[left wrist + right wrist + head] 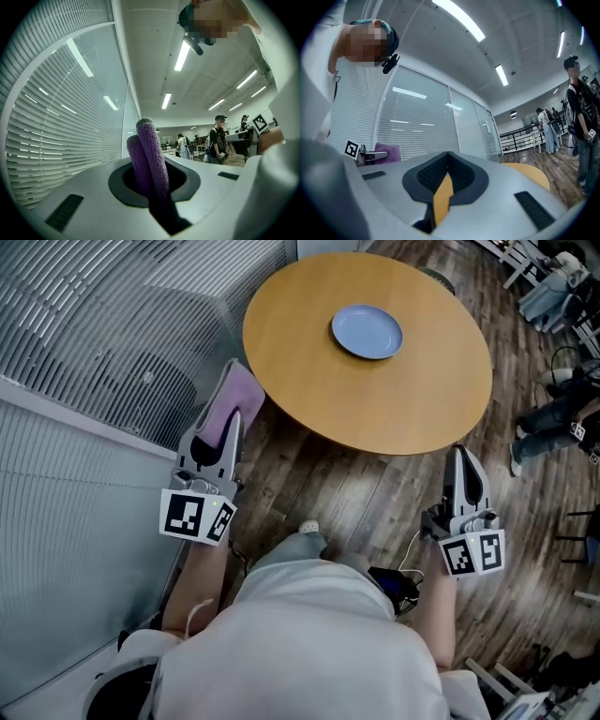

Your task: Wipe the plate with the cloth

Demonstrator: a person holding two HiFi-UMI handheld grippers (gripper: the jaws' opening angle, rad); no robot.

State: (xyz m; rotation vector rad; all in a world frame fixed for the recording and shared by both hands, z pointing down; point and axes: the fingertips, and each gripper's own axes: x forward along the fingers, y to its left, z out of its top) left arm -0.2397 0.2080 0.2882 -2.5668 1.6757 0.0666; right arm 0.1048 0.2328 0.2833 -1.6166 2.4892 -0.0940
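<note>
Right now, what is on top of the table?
Only the blue plate lies on the table; the purple cloth is clamped in the left gripper, not on it. Under the plate is hidden.

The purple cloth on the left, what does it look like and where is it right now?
The cloth is purple and fuzzy, like terry towelling. It is folded over, so two rounded layers stick out past the left tool, whose jaws are pinched shut on it. It hangs in the air beside the edge of the round wooden table, well short of the blue plate.
</note>
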